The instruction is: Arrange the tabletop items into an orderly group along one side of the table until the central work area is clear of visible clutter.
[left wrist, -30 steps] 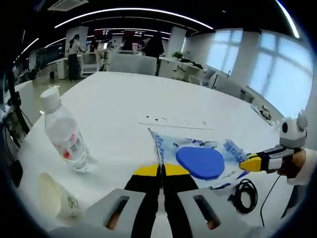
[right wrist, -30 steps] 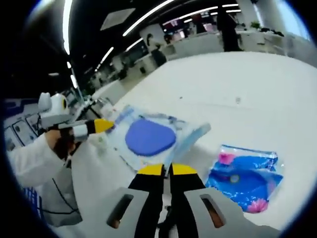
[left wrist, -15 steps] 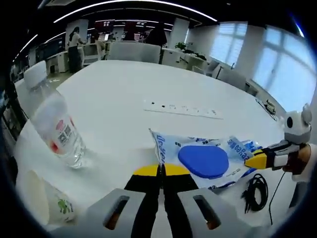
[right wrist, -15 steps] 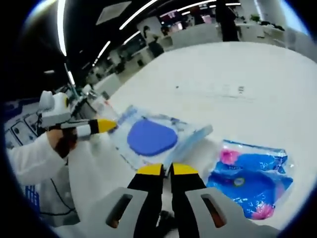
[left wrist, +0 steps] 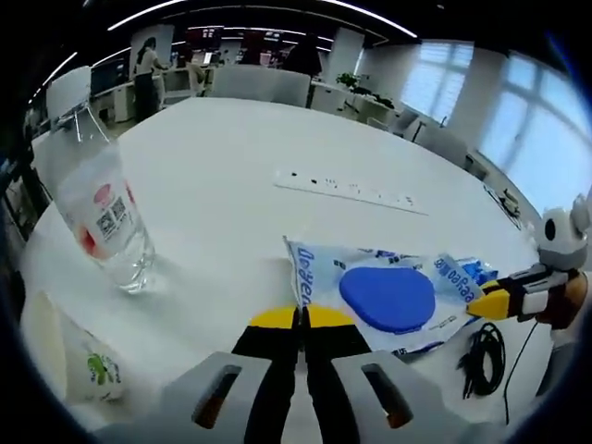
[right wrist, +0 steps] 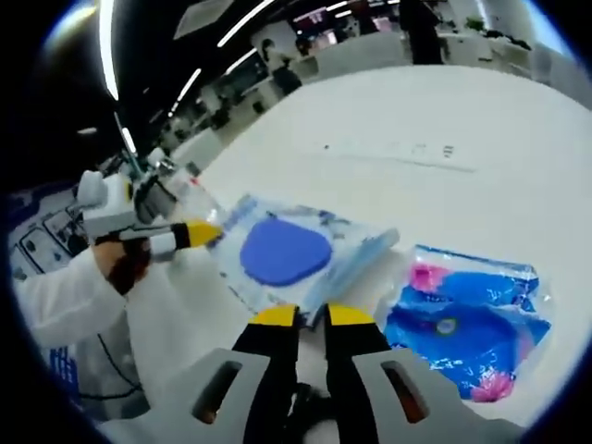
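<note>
Left gripper [left wrist: 301,317] jaws closed on clear packet [left wrist: 384,298], right gripper [right wrist: 312,314] jaws pinching its opposite edge

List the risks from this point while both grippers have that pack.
1. Left gripper and right gripper each pinch an edge of the clear pack; pulling apart could tear it or make one jaw slip.
2. The bottle stands upright near the table edge; a sideways sweep of the pack could tip it.
3. The black cable lies beside the pack and could snag and drag along.
</note>
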A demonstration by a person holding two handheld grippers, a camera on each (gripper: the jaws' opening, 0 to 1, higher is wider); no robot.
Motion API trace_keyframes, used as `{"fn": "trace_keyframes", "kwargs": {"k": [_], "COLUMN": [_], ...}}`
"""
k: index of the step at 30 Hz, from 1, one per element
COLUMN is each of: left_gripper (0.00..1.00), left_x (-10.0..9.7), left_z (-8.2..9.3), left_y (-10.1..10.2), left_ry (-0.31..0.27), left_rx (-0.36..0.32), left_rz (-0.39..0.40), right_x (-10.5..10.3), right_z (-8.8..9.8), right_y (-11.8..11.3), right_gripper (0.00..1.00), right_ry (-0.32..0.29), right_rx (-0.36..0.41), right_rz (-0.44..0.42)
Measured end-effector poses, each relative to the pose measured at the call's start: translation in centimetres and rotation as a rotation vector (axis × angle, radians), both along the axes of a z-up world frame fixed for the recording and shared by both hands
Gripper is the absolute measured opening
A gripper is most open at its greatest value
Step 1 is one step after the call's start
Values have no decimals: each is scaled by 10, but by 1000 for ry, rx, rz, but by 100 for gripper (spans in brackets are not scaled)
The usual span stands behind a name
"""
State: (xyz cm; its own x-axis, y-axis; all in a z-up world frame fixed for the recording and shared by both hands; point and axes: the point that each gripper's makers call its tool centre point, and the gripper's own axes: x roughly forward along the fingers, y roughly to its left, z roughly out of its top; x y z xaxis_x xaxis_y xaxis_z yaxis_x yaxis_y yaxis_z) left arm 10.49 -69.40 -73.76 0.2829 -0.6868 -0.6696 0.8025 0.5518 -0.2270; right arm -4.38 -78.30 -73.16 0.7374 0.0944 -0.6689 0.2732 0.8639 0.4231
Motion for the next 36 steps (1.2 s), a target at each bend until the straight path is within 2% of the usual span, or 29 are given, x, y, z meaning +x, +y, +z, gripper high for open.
{"fn": "trace_keyframes", "kwargs": {"k": [5, 10, 13, 15, 17, 20, 22, 24, 27, 31, 36], "left_gripper": [0, 0, 3, 4, 11, 25, 30, 32, 40, 48, 52], "left_x": [-1, 3, 2, 0, -2, -7, -10, -12, -15, -21, -28], "left_z": [-1, 0, 8, 11, 13, 14, 14, 17, 22, 29, 38], "left_y": [2, 10, 9, 12, 15, 21, 25, 30, 36, 44, 54], "left_ry": [9, -18, 9, -3, -31, -29, -31, -40, -27, -34, -50], "left_rx": [1, 18, -42, -32, -23, -27, -24, -24, -34, -37, -35], "left_rz": [8, 26, 39, 35, 27, 26, 26, 23, 27, 24, 22], "right_x": [-4, -7, -9, -12, -15, -20, -25, -30, -38, -54, -74], "right_z": [-1, 2, 6, 10, 14, 19, 23, 27, 33, 34, 37], "right_y": [-2, 0, 6, 8, 10, 14, 15, 16, 20, 23, 26], "right_gripper": [17, 20, 20, 20, 21, 23, 24, 26, 29, 33, 38], "right_ry": [7, 10, 6, -2, -15, -28, -33, -43, -59, -48, -53], "right_rx": [-4, 6, 0, -4, -3, -6, -10, -15, -33, -59, -54], "right_rz": [-12, -29, -25, -24, -27, -22, -19, -27, -11, 6, -14]}}
